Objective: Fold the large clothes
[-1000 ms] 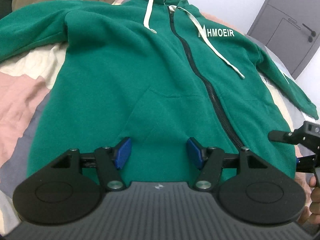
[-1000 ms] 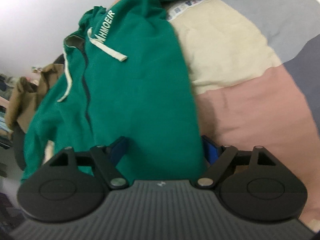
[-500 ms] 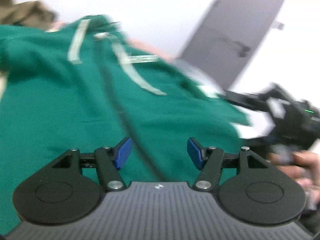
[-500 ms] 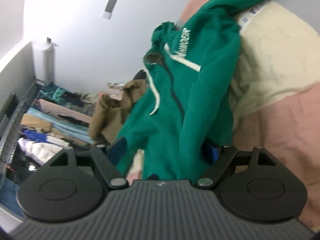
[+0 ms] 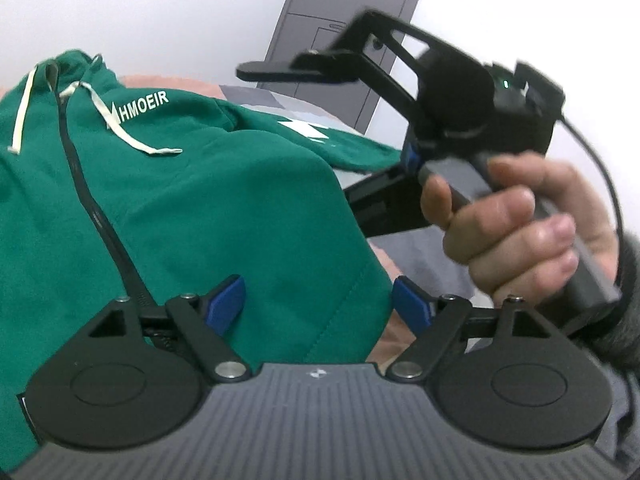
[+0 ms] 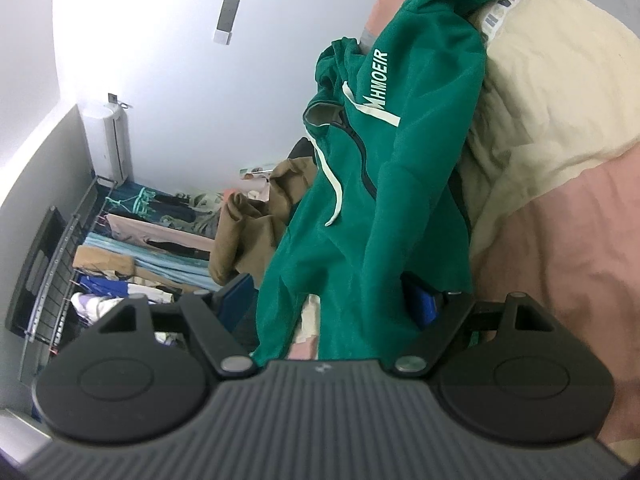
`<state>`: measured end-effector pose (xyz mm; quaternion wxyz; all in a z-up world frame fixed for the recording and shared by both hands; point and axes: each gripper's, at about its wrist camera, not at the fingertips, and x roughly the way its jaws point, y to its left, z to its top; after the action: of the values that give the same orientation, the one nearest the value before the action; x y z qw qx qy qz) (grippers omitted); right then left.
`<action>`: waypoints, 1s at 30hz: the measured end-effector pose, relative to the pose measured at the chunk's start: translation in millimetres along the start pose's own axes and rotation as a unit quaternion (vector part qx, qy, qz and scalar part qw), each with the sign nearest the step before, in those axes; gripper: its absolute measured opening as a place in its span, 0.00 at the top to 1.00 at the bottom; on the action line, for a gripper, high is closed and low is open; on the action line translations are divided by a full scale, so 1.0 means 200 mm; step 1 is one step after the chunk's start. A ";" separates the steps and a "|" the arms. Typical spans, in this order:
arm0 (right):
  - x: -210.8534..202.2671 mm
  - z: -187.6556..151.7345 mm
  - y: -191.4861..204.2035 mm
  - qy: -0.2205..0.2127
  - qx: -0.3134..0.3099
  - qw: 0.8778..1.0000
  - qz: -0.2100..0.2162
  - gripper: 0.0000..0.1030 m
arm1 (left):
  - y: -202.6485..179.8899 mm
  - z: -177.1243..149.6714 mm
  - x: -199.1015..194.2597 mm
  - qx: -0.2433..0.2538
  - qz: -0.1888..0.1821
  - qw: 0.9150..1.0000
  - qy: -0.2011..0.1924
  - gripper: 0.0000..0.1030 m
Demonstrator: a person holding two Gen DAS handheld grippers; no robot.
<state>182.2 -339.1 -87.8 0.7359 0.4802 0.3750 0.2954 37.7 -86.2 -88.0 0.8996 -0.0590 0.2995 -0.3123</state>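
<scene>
Hoodie: green hoodie (image 5: 192, 208) hem lay between my left gripper (image 5: 318, 304) pads (jaws opening).
Right gripper (image 6: 328, 304): wide; fabric draped between, grip unclear.

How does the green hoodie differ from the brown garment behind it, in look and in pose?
The green hoodie has white drawstrings, a dark zipper and white lettering; the brown garment shows none. The hoodie is spread out, its hem between the right gripper fingers; the brown garment lies crumpled in a heap, away from the gripper. Both are soft clothes.
</scene>
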 end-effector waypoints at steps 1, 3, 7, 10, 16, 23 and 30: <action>0.00 0.00 0.00 0.000 0.004 1.000 0.001 0.20 | -0.02 -0.01 0.01 0.008 0.008 1.000 0.002 0.18; -0.01 0.01 -0.01 0.001 0.009 1.000 0.002 0.20 | -0.05 -0.01 0.04 0.022 0.025 0.999 0.007 0.18; -0.01 0.01 -0.02 0.003 0.015 1.000 0.001 0.20 | -0.08 -0.04 0.08 0.052 0.063 0.997 0.015 0.18; -0.02 0.01 -0.03 0.003 0.021 1.000 0.000 0.20 | -0.09 -0.05 0.11 0.068 0.087 0.994 0.020 0.18; -0.02 0.00 -0.03 0.002 0.020 1.000 0.001 0.20 | -0.10 -0.08 0.10 0.099 0.159 0.982 0.022 0.59; -0.03 -0.02 0.02 0.000 -0.014 1.000 0.006 0.21 | 0.17 0.06 -0.13 -0.039 0.156 0.986 -0.038 0.84; 0.03 -0.04 0.01 0.012 -0.033 0.999 -0.031 0.21 | 0.65 0.07 -0.29 -0.264 0.136 0.952 -0.072 0.85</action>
<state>178.5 -328.8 -89.6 0.7557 0.4404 0.3882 0.2904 78.4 51.7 -86.0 0.9050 -0.2752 0.3111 -0.0923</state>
